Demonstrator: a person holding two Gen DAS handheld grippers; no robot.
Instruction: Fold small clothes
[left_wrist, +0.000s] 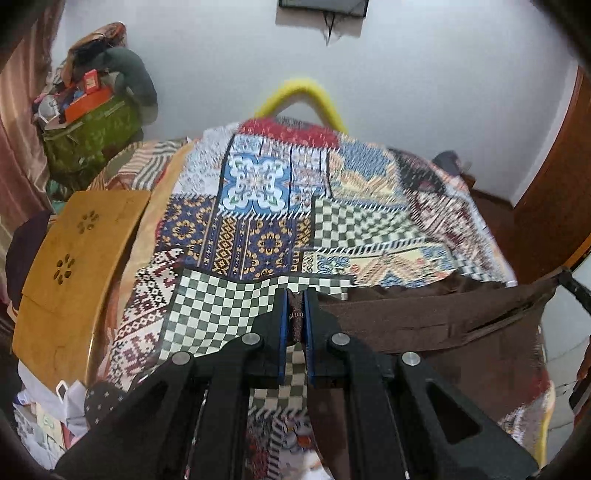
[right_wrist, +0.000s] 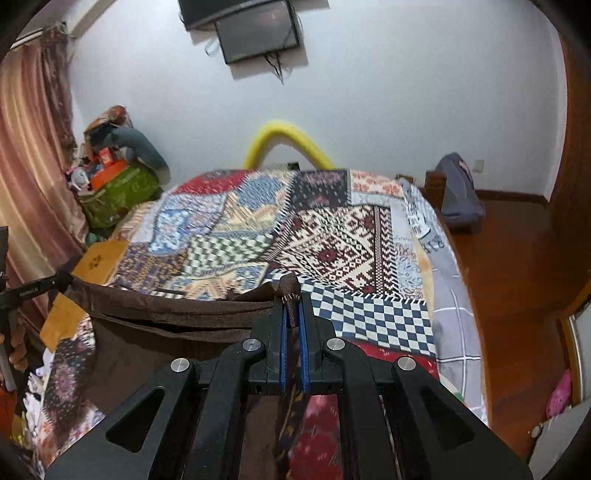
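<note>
Here the left gripper (left_wrist: 295, 314) is pinching one corner of a brown garment (left_wrist: 443, 325) between its blue-lined jaws, low in the centre of the left wrist view. The right gripper (right_wrist: 291, 314) is clamping the opposite corner, low in the centre of its own view. The garment (right_wrist: 166, 321) is hanging stretched between them, sagging toward the bottom of each frame above the patchwork bedspread (left_wrist: 258, 206).

Only a small tuft of cloth is showing between each pair of jaws, so a sharp tug or uneven pull could probably slip a corner free and collapse the spread. If the hands are drifting unequally, the fold line may skew.

The fabric is looking matte, thin and limp, with a seamed band along its upper edge. The bedspread is looking flat and woven-printed, in checks and geometric tiles. A curved yellow foam tube (right_wrist: 288, 144) is arching at upper centre.
</note>
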